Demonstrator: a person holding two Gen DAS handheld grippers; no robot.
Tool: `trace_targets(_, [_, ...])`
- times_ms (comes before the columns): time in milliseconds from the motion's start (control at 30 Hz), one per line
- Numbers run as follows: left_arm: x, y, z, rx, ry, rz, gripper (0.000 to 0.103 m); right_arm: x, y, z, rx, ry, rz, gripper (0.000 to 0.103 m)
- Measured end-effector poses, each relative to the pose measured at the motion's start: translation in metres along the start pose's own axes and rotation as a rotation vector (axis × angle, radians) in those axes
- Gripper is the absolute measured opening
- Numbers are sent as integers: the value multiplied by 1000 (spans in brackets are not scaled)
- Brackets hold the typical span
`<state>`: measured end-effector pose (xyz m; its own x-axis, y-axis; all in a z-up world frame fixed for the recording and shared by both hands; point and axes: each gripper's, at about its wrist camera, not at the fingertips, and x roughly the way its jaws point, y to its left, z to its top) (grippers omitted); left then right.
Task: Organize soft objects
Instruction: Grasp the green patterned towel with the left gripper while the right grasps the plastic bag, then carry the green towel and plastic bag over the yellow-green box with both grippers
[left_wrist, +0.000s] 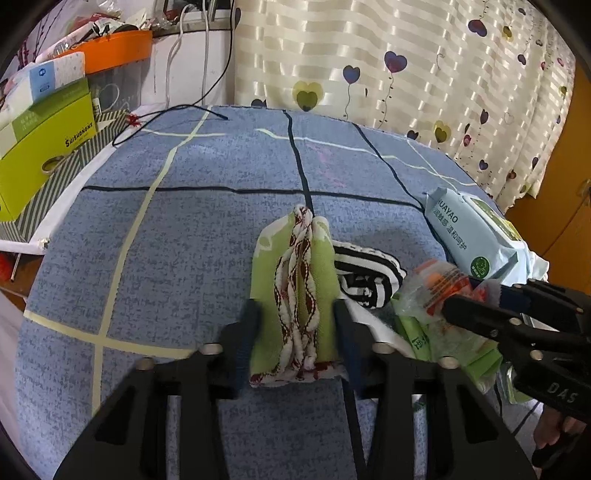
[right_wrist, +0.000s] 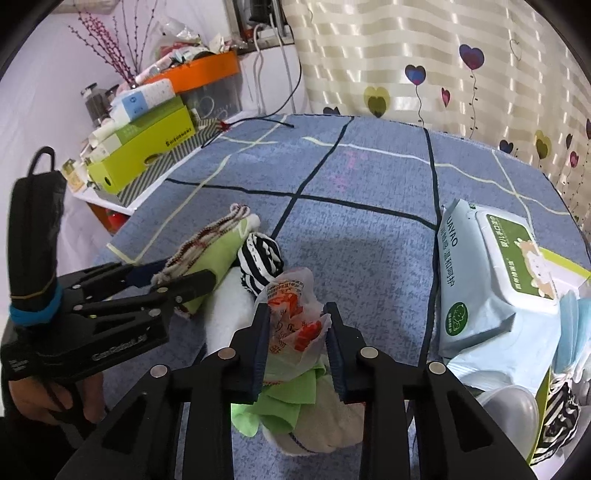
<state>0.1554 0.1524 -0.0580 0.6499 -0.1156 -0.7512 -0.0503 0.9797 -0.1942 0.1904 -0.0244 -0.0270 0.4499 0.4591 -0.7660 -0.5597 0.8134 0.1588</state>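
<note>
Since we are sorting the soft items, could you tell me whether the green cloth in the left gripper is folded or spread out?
Folded: the green cloth is bunched into several layers, red-and-white trimmed edges stacked, between the left gripper's pads.

The blue bedsheet (left_wrist: 177, 236) is a matt, slightly nubbly woven cloth. The green towel (left_wrist: 325, 273) looks like soft terry with a ropey edge. The little snack packet (right_wrist: 295, 314) is crinkly, shiny plastic film, and the wet-wipes pack (right_wrist: 476, 280) is smooth, glossy plastic. Both grippers look like matt black plastic with metal screws.

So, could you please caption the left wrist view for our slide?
Left gripper closed on a folded green towel over the blue checked cloth.
</note>
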Motion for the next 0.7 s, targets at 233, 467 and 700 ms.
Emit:
trace_targets(233, [-13, 1, -2, -16, -34, 7, 21, -13, 4, 0, -8, -29, 13, 27])
trace_targets(467, [-47, 4, -8, -71, -103, -29, 21, -29, 5, -2, -9, -67, 27, 27])
trace_targets(700, [-75, -8, -17, -88, -146, -45, 21, -55, 6, -10, -10, -119, 59, 27])
